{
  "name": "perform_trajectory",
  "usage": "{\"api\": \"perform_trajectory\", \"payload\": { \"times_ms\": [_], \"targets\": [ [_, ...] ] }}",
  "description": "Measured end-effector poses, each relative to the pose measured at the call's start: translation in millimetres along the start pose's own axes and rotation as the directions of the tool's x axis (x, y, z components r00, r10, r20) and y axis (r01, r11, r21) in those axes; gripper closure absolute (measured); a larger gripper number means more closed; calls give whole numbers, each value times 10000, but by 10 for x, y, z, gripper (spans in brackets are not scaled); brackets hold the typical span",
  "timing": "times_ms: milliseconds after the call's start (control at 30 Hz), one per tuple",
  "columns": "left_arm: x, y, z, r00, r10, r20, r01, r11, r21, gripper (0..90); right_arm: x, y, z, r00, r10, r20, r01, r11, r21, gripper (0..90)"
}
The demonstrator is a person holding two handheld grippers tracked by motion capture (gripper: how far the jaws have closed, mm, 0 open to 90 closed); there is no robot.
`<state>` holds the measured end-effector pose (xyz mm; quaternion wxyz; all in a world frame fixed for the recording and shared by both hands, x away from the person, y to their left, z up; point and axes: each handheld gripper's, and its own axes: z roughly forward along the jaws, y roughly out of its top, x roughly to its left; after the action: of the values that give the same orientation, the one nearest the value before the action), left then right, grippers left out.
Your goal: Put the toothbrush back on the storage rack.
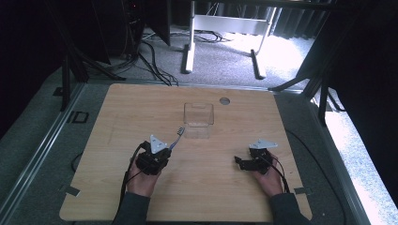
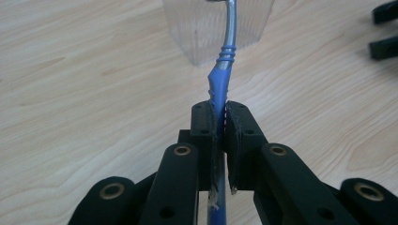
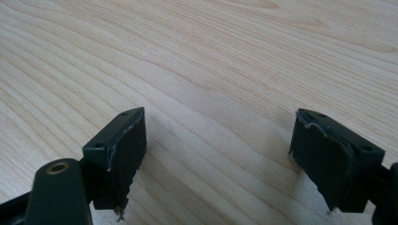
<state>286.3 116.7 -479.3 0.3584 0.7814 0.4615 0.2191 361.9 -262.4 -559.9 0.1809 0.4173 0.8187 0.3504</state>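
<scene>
1. Blue-handled fork is clamped in the left gripper, its jaws tight on the handle.
2. Fork's long axis points far-right toward the clear container just beyond its tines.
3. Right gripper is wide open, empty, well right.

No text, label, brand, number or sign can be read anywhere here.

table — light wood | on it — clear container, upright near far edge
</scene>
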Motion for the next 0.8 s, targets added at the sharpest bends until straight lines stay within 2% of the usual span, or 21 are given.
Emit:
{"api": "perform_trajectory", "payload": {
  "times_ms": [300, 800],
  "targets": [
    [36, 65, -7, 9998, -88, 160, 96, 9987, -507, 827, 0, 0, 0, 10000, -7, -1, 7, 10000, -5, 186],
    [64, 175, -14, 9996, -157, 229, 181, 9943, -1049, 827, -2, 0, 0, 10000, -29, 1, 29, 10000, -5, 186]
  ]
}}
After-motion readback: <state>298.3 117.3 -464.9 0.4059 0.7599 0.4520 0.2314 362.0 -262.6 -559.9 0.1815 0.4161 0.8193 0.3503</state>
